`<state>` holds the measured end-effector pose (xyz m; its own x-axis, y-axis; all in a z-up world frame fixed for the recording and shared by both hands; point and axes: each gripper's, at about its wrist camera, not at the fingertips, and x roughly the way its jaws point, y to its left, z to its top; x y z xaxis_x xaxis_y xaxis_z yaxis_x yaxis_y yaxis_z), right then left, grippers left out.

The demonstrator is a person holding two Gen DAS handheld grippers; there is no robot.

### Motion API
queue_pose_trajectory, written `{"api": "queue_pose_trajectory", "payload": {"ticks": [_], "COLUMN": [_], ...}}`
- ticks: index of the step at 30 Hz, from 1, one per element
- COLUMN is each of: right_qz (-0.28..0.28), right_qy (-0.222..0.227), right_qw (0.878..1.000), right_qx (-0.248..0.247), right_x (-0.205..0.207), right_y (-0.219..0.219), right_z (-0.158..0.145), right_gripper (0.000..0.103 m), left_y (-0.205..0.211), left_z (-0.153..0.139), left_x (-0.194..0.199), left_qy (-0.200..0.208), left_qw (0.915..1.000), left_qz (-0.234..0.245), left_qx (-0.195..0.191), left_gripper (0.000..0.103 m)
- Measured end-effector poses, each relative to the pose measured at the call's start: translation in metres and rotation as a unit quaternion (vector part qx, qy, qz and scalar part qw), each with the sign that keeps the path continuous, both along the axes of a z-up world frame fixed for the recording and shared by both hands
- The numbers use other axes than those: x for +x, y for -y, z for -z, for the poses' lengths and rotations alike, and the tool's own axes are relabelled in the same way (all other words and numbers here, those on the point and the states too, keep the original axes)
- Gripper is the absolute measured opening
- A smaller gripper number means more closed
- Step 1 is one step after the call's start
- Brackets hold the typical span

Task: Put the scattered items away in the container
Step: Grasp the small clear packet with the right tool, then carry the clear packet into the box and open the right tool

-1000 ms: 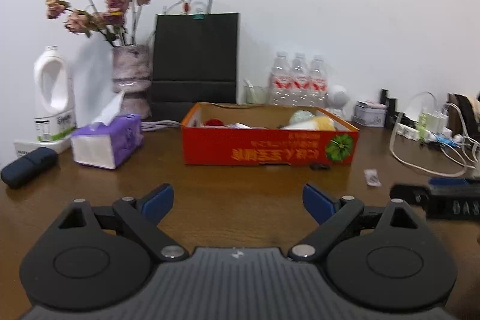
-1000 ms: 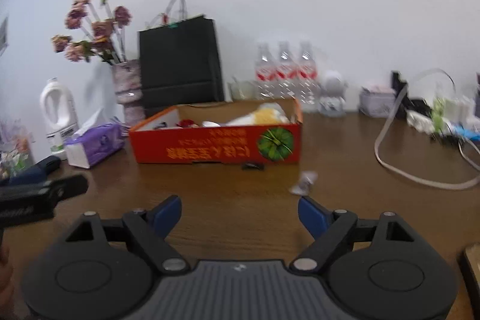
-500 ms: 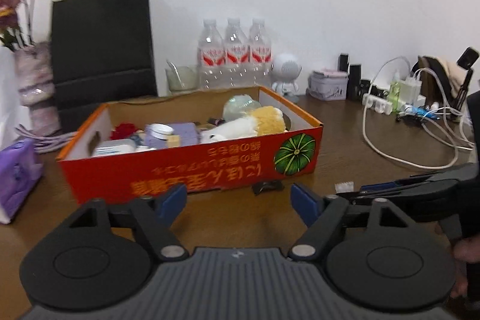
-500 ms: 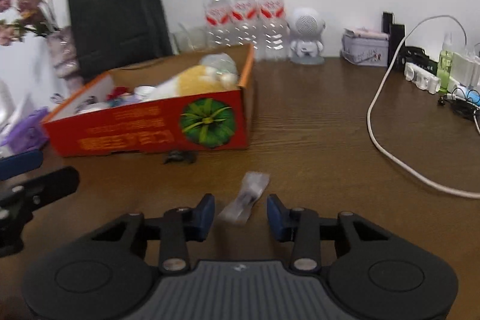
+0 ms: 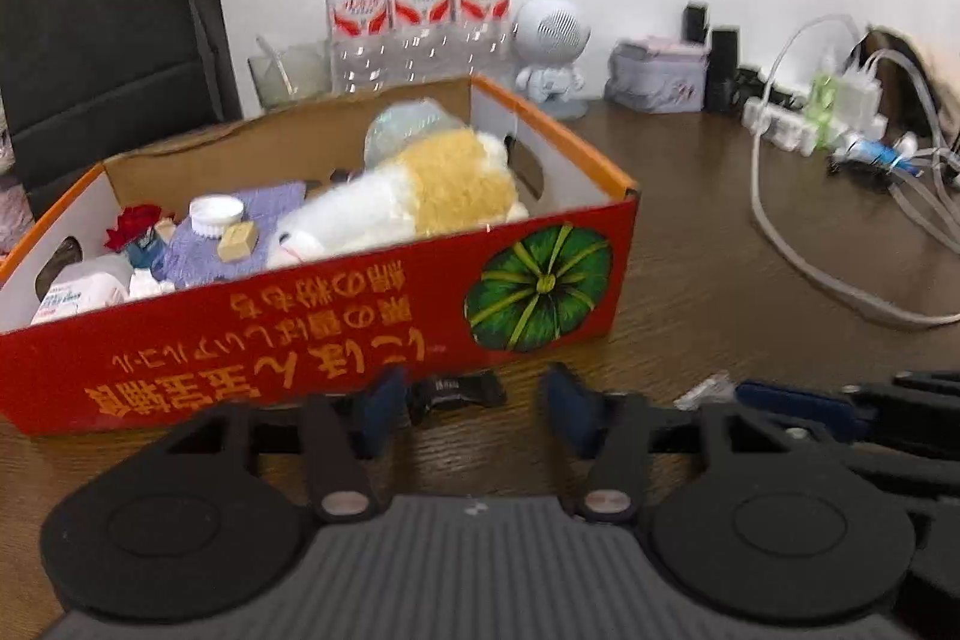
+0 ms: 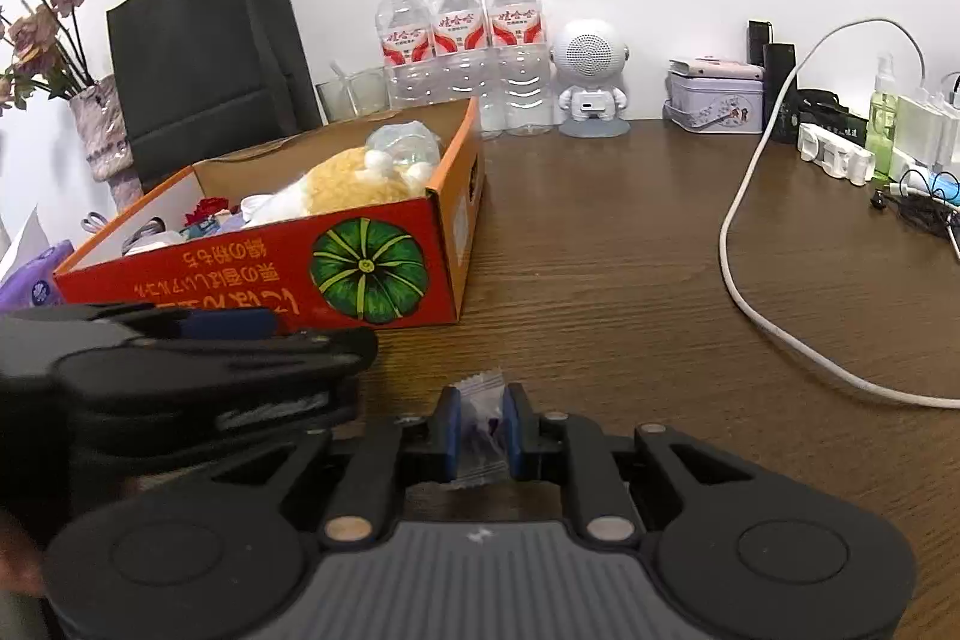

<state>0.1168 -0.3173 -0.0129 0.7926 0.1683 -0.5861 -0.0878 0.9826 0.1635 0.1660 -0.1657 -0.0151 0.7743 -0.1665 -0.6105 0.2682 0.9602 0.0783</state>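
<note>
**Wrapper pinched, clip framed**

My R gripper (image 6: 482,427), bottom centre, pinches the clear wrapper (image 6: 480,421) w/ both pads. L gripper (image 5: 474,415) is spread around the black clip (image 5: 457,393), lower centre, beside the red box (image 5: 336,346).

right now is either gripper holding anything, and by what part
The right gripper pinches the small clear wrapper across its middle. The left gripper holds nothing.

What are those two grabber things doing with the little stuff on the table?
Someone is tidying small things into the red box. The right gripper is shut on a small clear wrapper, low over the table. The left gripper is open, with a small black clip lying between its fingers, right in front of the box. A stuffed toy already lies inside.
</note>
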Motion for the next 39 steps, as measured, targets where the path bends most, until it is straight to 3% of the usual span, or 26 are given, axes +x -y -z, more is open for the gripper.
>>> {"api": "queue_pose_trajectory", "payload": {"ticks": [5, 12, 15, 22, 25, 27, 31, 35, 39], "right_qz": [-0.002, -0.011, -0.029, -0.118, -0.117, -0.115, -0.101, -0.109, -0.110], "right_qy": [0.000, 0.000, 0.000, 0.014, 0.047, 0.066, 0.112, 0.159, 0.205], "right_qw": [1.000, 1.000, 1.000, 0.993, 0.992, 0.991, 0.989, 0.981, 0.973], "right_qx": [-0.007, -0.002, 0.001, 0.001, -0.029, -0.021, 0.012, -0.005, 0.013], "right_x": [-0.001, -0.001, -0.001, -0.017, -0.040, -0.063, -0.122, -0.172, -0.212], "right_y": [-0.003, -0.002, -0.006, -0.035, -0.054, -0.062, -0.074, -0.089, -0.091], "right_z": [-0.001, 0.000, -0.001, -0.006, -0.018, -0.028, -0.043, -0.052, -0.053], "right_gripper": [0.014, 0.014, 0.013, 0.012, 0.012, 0.012, 0.012, 0.012, 0.012], "left_y": [0.005, -0.002, -0.020, -0.079, -0.105, -0.117, -0.129, -0.134, -0.140], "left_z": [0.001, -0.005, -0.015, -0.036, -0.039, -0.042, -0.049, -0.053, -0.058], "left_x": [-0.001, -0.012, -0.039, -0.142, -0.180, -0.198, -0.232, -0.262, -0.294], "left_qy": [0.010, 0.005, 0.016, 0.078, 0.096, 0.105, 0.137, 0.177, 0.236], "left_qw": [0.9998, 0.9999, 0.9998, 0.9931, 0.9882, 0.9856, 0.9820, 0.9763, 0.9628], "left_qz": [-0.006, 0.000, -0.006, -0.077, -0.102, -0.113, -0.104, -0.094, -0.092], "left_qx": [0.016, 0.014, -0.004, -0.043, -0.063, -0.070, -0.079, -0.082, -0.095], "left_gripper": [0.021, 0.018, 0.018, 0.018, 0.018, 0.018, 0.019, 0.019, 0.019]}}
